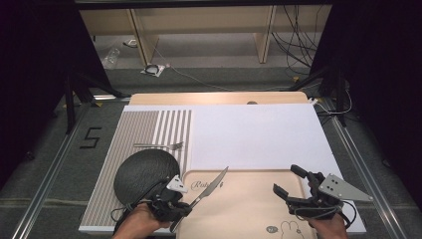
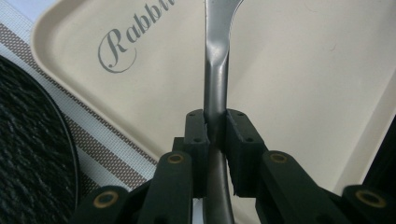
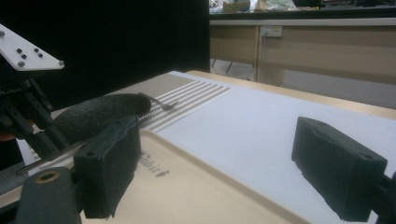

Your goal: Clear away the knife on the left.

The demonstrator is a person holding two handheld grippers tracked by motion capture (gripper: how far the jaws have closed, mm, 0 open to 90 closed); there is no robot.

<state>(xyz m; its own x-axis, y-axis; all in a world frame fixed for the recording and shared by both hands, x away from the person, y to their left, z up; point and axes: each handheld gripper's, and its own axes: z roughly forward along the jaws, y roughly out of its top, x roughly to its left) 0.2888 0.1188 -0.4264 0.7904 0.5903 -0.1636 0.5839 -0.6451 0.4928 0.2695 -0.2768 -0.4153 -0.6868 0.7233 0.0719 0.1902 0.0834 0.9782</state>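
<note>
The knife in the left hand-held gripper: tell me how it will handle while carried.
The knife looks like polished metal, so probably stiff but slippery. The left hand-held gripper is shut on the narrow handle, blade jutting out over the tray, so it may pivot in the pads if bumped.

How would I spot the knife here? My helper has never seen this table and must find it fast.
Start at the beige tray at the near edge of the table. Over its left corner, the left gripper is shut on the handle of the knife, whose blade points away over the tray. The only other cutlery is a fork lying on the striped mat beyond the black plate.
</note>
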